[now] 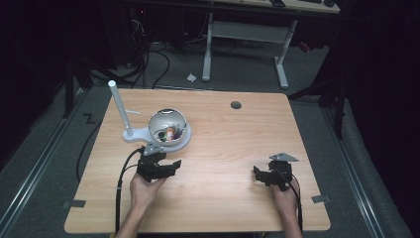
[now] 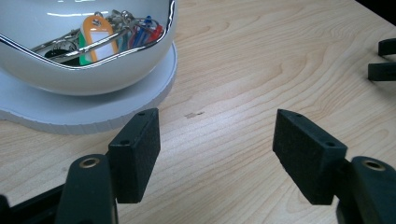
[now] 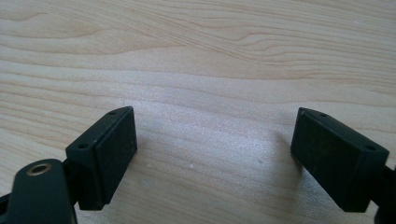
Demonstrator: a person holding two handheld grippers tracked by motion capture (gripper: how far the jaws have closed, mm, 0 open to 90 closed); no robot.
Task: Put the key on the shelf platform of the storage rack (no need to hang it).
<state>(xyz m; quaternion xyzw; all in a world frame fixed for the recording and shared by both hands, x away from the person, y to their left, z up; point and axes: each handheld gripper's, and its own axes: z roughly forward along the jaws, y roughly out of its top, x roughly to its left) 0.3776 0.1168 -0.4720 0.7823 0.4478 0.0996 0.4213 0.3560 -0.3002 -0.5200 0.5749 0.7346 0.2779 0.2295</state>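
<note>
The white bowl (image 1: 168, 126) with the keys (image 2: 100, 35) stands on its round base just ahead of my left gripper (image 1: 166, 166), up and to its left. My left gripper is nearer; my right gripper (image 1: 267, 174) is well apart. Both are wide open, holding nothing.

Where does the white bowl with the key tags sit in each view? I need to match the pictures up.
High view: the white bowl sits left of centre on the table, just beyond the left gripper.
Left gripper view: the bowl is at the upper left, on its round white base, with an orange key tag inside.
Right gripper view: bare wood between the open jaws, no bowl.
Shared landmark: the light wood table.
</note>
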